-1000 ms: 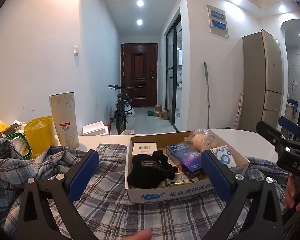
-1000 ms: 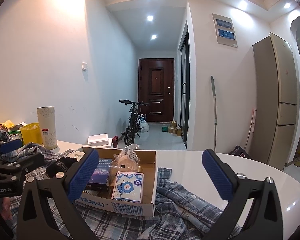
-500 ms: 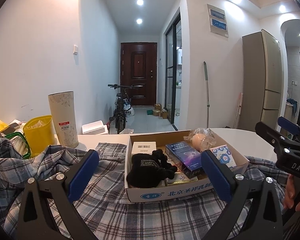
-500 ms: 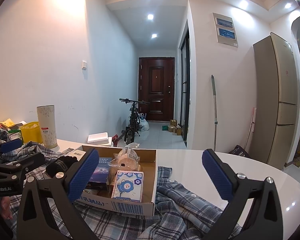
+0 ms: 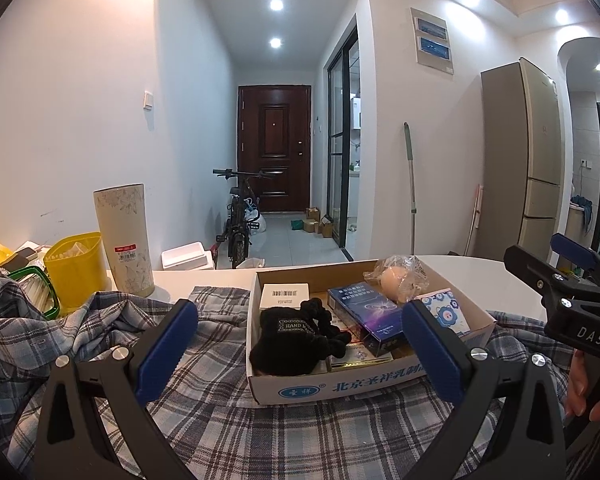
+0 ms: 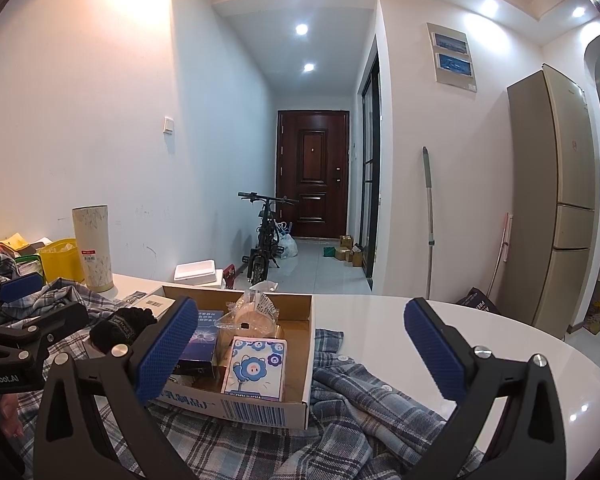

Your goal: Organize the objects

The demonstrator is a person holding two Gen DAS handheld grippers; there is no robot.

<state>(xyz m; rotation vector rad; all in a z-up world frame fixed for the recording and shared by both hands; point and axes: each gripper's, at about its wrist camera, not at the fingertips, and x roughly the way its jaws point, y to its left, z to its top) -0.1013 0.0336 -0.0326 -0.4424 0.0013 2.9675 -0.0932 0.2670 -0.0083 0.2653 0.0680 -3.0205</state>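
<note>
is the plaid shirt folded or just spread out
Spread out and rumpled: the blue-grey plaid shirt lies loose over the white table, under the open cardboard box.

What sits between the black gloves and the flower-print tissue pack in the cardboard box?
In the left wrist view, a dark blue box lies between the black gloves and the tissue pack, inside the cardboard box.

My left gripper [image 5: 298, 346] is level w/ jaws spread wide, nothing btwn the blue pads; my right gripper [image 6: 298, 350] likewise, wide apart & empty; both point fwd, side by side; my right hand [image 5: 580, 384] wraps its handle; left-hand fingers [image 6: 10, 416] just visible.
</note>
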